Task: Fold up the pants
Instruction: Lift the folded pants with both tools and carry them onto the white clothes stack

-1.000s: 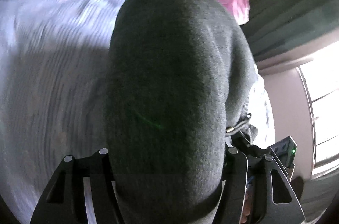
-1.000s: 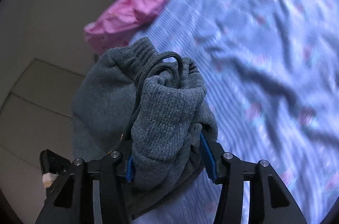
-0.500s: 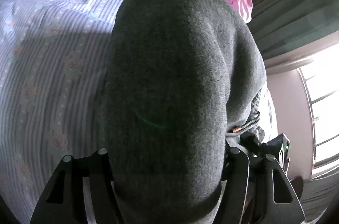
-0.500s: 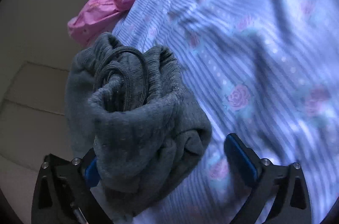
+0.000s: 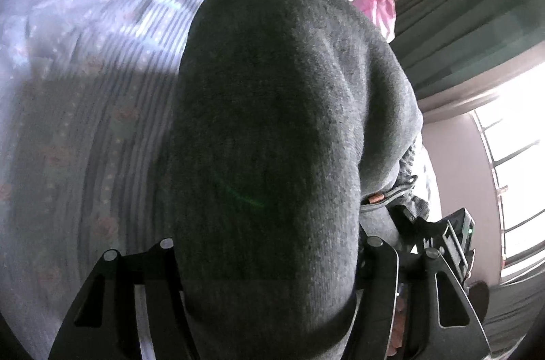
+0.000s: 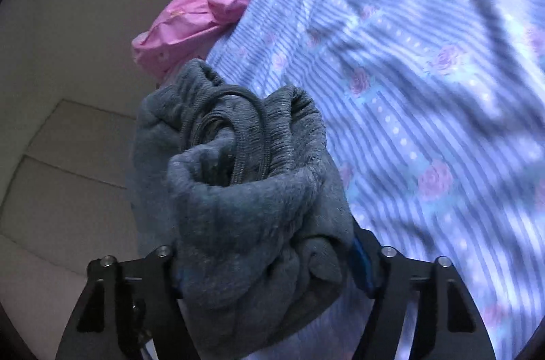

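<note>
the left tongs [image 5: 269,257] pointed steeply down, their jaws closing on a thick roll of the grey pants [image 5: 272,128] that filled the gap between them. the right tongs [image 6: 269,257] pointed gently down, jaws closing around the bunched waistband, blue pads [image 6: 361,261] against the fabric.

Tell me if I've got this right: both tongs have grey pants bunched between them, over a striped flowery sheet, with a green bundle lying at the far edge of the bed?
Nearly. The bundle is pink, not green; both wrist views show it. The rest holds: grey pants sit between the right tongs, whose jaws are closing, and between the left tongs, over the striped flowery sheet.
</note>
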Action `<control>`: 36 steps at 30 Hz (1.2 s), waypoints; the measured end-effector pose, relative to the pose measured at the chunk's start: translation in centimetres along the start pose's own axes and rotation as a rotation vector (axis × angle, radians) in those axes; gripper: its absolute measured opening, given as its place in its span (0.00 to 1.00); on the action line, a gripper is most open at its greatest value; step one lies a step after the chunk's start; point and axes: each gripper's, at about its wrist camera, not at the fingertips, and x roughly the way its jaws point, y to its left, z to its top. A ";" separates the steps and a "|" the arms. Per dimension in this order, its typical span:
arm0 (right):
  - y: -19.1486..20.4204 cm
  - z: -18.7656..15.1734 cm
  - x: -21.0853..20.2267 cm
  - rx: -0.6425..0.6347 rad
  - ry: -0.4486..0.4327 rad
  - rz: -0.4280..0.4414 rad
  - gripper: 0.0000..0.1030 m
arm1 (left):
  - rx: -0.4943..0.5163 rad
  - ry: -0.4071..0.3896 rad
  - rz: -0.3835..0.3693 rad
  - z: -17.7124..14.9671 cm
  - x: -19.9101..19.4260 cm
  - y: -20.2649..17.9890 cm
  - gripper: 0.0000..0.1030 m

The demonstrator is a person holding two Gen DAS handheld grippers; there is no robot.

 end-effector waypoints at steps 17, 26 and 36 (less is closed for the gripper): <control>21.9 -16.0 0.6 -0.303 0.108 0.223 0.66 | -0.009 -0.266 0.144 -2.8 -32.3 10.1 0.60; 36.1 -28.1 10.8 -0.476 0.282 0.299 0.65 | -0.116 -0.352 0.234 -1.2 -46.3 23.8 0.60; 42.0 -36.0 20.6 -0.615 0.378 0.176 0.65 | -0.194 -0.300 0.224 1.2 -47.8 37.2 0.65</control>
